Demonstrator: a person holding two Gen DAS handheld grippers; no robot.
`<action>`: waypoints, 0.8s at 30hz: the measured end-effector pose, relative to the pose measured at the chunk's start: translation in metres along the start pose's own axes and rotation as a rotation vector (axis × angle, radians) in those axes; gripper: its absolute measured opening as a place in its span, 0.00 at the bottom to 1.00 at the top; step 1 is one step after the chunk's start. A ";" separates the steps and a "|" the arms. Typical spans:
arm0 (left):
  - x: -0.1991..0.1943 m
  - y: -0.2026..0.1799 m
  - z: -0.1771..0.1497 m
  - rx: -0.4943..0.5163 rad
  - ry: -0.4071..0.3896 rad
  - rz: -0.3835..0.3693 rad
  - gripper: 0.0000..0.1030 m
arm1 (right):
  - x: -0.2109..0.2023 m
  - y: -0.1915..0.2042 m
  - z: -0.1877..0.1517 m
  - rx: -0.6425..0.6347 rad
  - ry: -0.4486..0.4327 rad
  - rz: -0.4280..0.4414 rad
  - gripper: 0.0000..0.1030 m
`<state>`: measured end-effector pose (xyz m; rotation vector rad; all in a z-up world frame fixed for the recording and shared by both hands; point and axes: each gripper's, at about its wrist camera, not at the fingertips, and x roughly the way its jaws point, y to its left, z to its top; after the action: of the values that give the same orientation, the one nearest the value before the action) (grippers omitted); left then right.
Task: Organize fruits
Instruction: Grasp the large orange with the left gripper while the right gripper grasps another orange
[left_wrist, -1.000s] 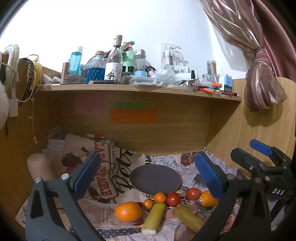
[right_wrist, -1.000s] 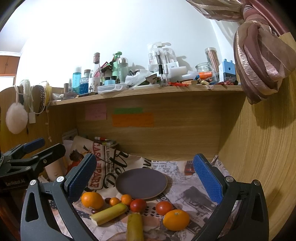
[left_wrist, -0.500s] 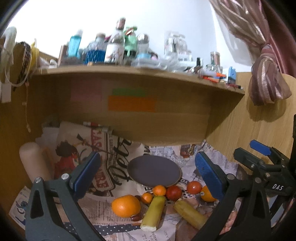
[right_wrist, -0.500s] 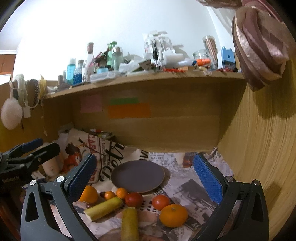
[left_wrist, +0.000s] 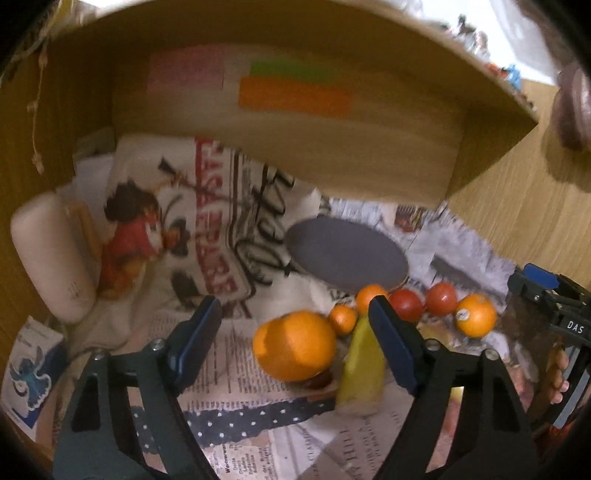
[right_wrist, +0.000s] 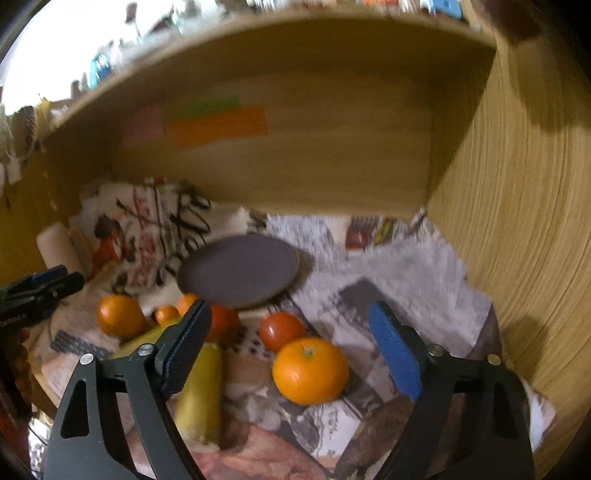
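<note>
Fruit lies in a row on newspaper in front of a dark round plate (left_wrist: 345, 254) (right_wrist: 238, 271). My left gripper (left_wrist: 295, 339) is open, with a large orange (left_wrist: 294, 350) between its fingers, apart from the pads. My right gripper (right_wrist: 291, 350) is open around another orange (right_wrist: 310, 370). Between the oranges lie two red tomatoes (left_wrist: 406, 304) (right_wrist: 281, 330), two small mandarins (left_wrist: 342, 319) (right_wrist: 166, 314) and two yellow-green banana pieces (left_wrist: 360, 373) (right_wrist: 201, 391). The right gripper also shows in the left wrist view (left_wrist: 546, 295).
A wooden shelf (left_wrist: 295, 110) overhangs the back of the desk, with sticky notes (left_wrist: 295, 96) on its panel. A wooden wall (right_wrist: 517, 221) closes the right side. A cream roll (left_wrist: 48, 266) and a printed bag (left_wrist: 177, 229) lie at the left.
Both grippers have dropped and moved forward toward the fruit. Each now frames an orange between its open fingers. The shelf top has left the view.
</note>
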<state>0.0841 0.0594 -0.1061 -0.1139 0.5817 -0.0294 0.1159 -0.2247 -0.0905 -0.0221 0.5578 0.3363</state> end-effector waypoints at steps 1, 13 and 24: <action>0.006 0.002 -0.002 -0.005 0.019 -0.002 0.80 | 0.005 -0.002 -0.003 0.001 0.024 -0.002 0.82; 0.061 0.015 -0.013 -0.065 0.193 -0.070 0.80 | 0.048 -0.020 -0.023 0.053 0.228 0.022 0.80; 0.094 0.015 -0.023 -0.095 0.300 -0.122 0.69 | 0.074 -0.021 -0.035 0.063 0.343 0.046 0.67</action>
<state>0.1501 0.0664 -0.1786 -0.2400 0.8752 -0.1393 0.1630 -0.2260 -0.1605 -0.0061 0.9098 0.3616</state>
